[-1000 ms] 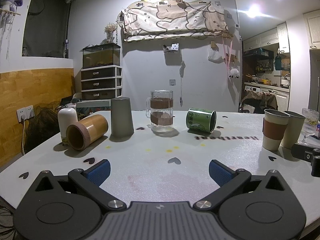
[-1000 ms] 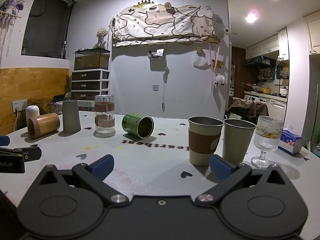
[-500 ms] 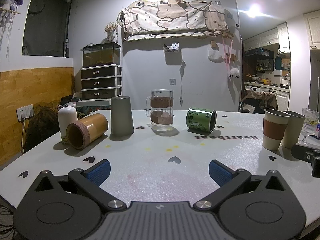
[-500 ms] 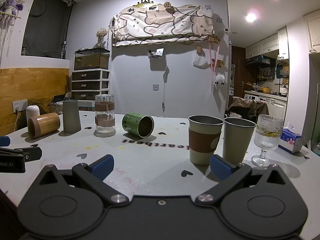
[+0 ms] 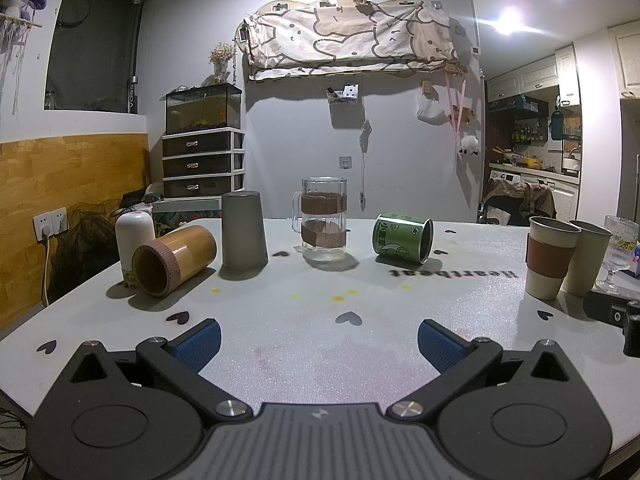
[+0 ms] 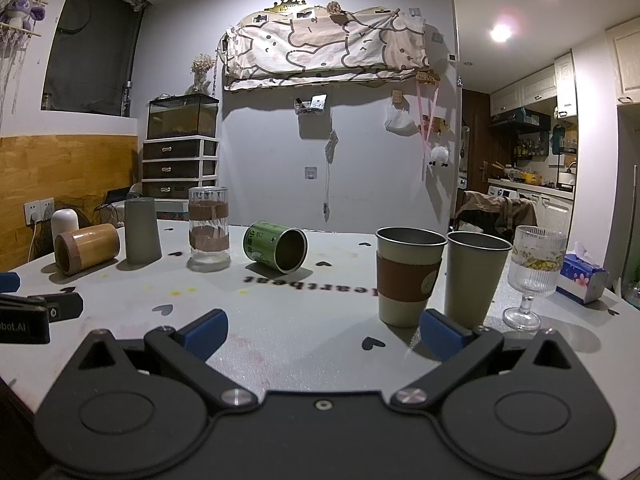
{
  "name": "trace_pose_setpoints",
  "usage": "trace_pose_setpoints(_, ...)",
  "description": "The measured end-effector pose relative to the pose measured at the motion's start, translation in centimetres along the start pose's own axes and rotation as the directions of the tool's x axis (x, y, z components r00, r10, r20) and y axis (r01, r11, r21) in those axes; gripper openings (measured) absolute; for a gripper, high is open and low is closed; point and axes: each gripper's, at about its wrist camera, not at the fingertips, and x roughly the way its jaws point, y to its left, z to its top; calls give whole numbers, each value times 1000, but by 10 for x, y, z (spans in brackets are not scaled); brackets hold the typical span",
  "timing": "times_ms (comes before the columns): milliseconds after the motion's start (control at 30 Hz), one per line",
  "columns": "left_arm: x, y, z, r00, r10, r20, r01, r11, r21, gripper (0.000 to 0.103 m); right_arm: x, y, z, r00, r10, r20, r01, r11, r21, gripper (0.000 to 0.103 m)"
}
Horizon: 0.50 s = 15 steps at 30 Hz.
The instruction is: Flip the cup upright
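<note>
Cup-flipping not yet begun: nearest, left gripper [image 5: 318,340] and right gripper [image 6: 324,330] spread wide, grasping nothing, low over table [image 5: 300,344]; farther off, green cup [image 6: 275,251] and bamboo cup [image 5: 173,258] on their sides, calling for reach and side grasp.

A white table [image 5: 280,320] dotted with dark hearts carries an upright glass mug [image 5: 324,220] with two brown bands. Toward the right stand a sleeved cup [image 6: 408,276] and a plain cup [image 6: 474,280] side by side, then a stemmed glass [image 6: 534,268] and a tissue box [image 6: 582,282]. Behind, a fish tank [image 5: 204,110] sits on a drawer unit [image 5: 202,168], and a printed cloth [image 5: 352,40] hangs on the wall
</note>
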Motion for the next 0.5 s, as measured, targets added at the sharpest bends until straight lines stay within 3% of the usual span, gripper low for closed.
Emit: trace_pose_setpoints(500, 0, 0, 0, 1000, 0, -1, 0, 1000, -1, 103, 0, 0, 0, 1000, 1, 0, -1, 1000, 0, 103)
